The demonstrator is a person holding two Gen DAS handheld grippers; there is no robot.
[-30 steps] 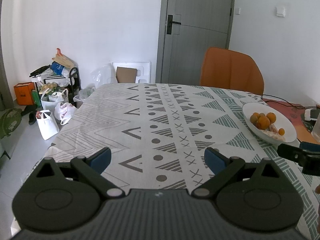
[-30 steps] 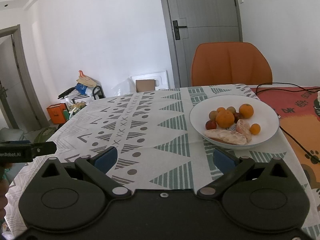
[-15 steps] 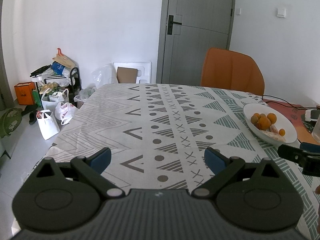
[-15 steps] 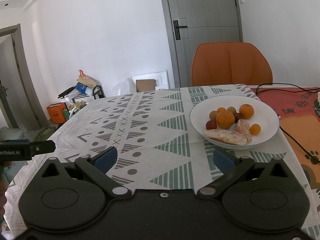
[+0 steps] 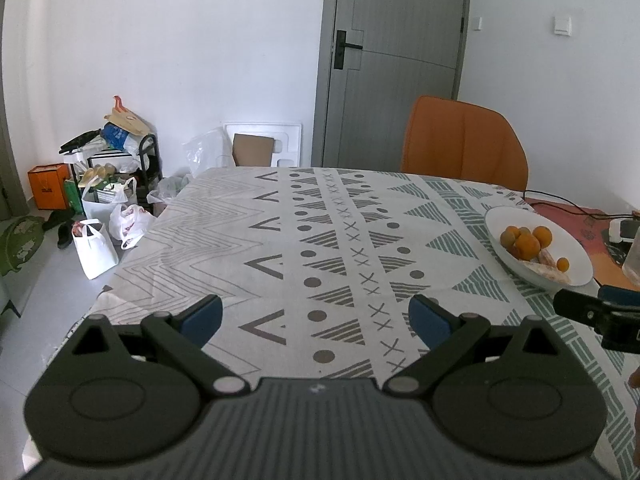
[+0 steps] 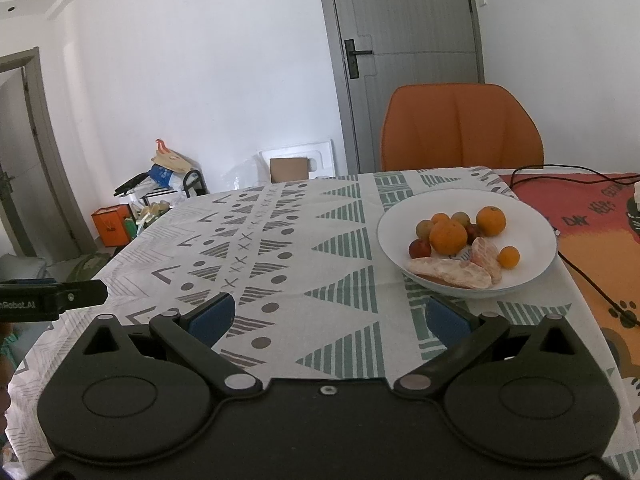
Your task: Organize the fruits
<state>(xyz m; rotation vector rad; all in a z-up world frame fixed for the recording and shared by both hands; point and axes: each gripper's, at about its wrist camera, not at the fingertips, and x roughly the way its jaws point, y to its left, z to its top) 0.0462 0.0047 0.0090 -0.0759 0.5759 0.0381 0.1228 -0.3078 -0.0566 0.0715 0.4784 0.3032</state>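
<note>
A white bowl [image 6: 532, 268] sits on the patterned tablecloth [image 6: 304, 248] and holds several fruits: oranges [image 6: 448, 237], small red and brown fruits, and peeled citrus segments [image 6: 452, 274]. The bowl also shows at the right in the left wrist view [image 5: 576, 252]. My right gripper [image 6: 327, 318] is open and empty, hovering over the cloth just short of the bowl. My left gripper [image 5: 316, 318] is open and empty over the cloth's middle, well left of the bowl.
An orange chair [image 6: 462, 124] stands at the table's far side. A red mat [image 6: 592, 216] with a black cable [image 6: 580, 268] lies right of the bowl. Bags and boxes [image 5: 100, 208] clutter the floor at the left. A grey door [image 5: 396, 64] is behind.
The left gripper has drifted slightly, so the bowl sits a little farther right in its view. The right gripper has barely moved. Both stay open.
</note>
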